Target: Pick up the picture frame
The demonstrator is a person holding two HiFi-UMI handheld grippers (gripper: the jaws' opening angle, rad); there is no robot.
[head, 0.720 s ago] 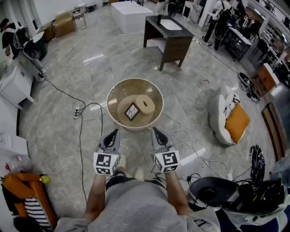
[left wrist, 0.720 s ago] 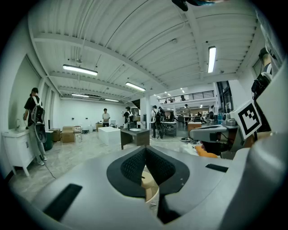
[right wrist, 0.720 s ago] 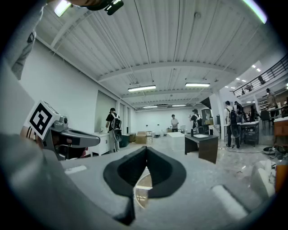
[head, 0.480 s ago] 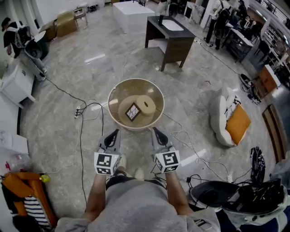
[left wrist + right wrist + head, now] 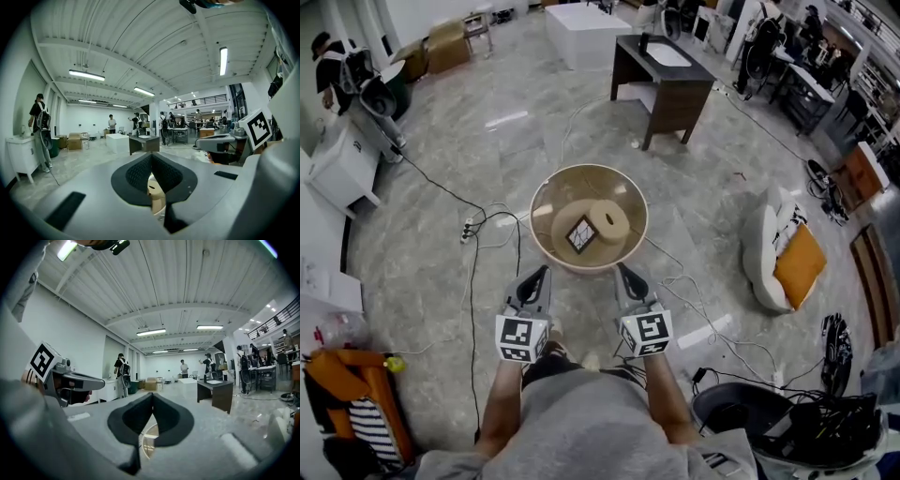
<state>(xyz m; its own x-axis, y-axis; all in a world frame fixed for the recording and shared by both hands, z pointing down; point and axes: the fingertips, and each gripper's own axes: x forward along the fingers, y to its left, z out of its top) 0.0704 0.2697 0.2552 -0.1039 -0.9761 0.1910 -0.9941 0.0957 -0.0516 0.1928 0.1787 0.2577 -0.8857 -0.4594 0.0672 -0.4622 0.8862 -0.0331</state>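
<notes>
Left hand-held gripper (image 5: 538, 274) and right hand-held gripper (image 5: 624, 272) both clenched, empty, parked lower centre exactly as a moment ago. Target picture frame (image 5: 581, 234) lies mid-frame on the round surface (image 5: 546, 190), just above them, untouched. Reach not started; jaws need opening first.
</notes>
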